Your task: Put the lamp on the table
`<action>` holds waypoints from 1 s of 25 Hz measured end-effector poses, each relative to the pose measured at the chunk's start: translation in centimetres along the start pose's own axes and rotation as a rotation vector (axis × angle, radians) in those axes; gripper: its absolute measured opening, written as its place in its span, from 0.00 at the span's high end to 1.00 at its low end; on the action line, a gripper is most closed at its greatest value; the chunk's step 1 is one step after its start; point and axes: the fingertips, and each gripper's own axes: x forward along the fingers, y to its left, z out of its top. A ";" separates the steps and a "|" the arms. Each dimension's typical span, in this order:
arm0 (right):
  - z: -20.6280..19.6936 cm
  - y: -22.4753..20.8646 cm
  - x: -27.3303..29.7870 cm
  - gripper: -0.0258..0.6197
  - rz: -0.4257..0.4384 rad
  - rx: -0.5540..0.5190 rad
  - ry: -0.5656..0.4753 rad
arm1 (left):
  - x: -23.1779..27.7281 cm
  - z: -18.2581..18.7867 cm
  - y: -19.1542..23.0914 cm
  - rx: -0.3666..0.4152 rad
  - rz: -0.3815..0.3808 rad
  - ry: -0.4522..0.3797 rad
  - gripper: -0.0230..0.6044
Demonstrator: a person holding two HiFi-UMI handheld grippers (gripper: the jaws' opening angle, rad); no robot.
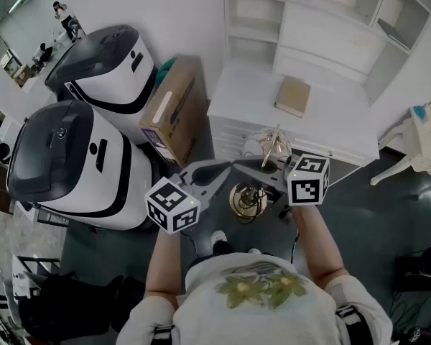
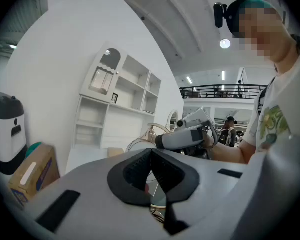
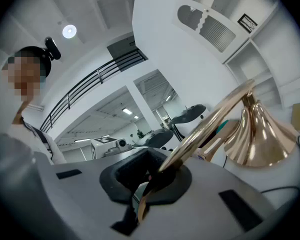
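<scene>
The gold lamp (image 1: 248, 200) hangs just off the dark floor in front of the white table (image 1: 244, 92), its round base low and its cone shade (image 1: 274, 146) near the table's edge. My right gripper (image 1: 267, 169) is shut on the lamp's curved gold arm (image 3: 210, 121), which runs from the jaws up to the shade (image 3: 257, 134). My left gripper (image 1: 230, 166) points at the lamp from the left; its jaws (image 2: 151, 170) are shut with nothing plainly between them. The lamp's ring (image 2: 138, 144) and the right gripper (image 2: 190, 134) show beyond them.
A brown book (image 1: 293, 95) lies on the table. White shelving (image 1: 323, 20) stands behind it. Two large white-and-black machines (image 1: 86, 160) and a cardboard box (image 1: 174, 110) crowd the left. A white chair (image 1: 416, 149) stands at the right.
</scene>
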 end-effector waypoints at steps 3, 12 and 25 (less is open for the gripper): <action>0.3 -0.6 1.2 0.91 -0.010 0.003 -0.005 | -0.3 0.1 1.3 0.007 -0.014 0.006 0.91; 0.6 -2.2 3.7 0.91 -0.052 0.044 -0.090 | -1.1 0.0 4.2 0.033 -0.089 0.010 0.91; 1.9 -4.7 5.5 0.91 -0.065 0.078 -0.103 | -0.7 -1.8 5.6 -0.010 -0.185 0.032 0.91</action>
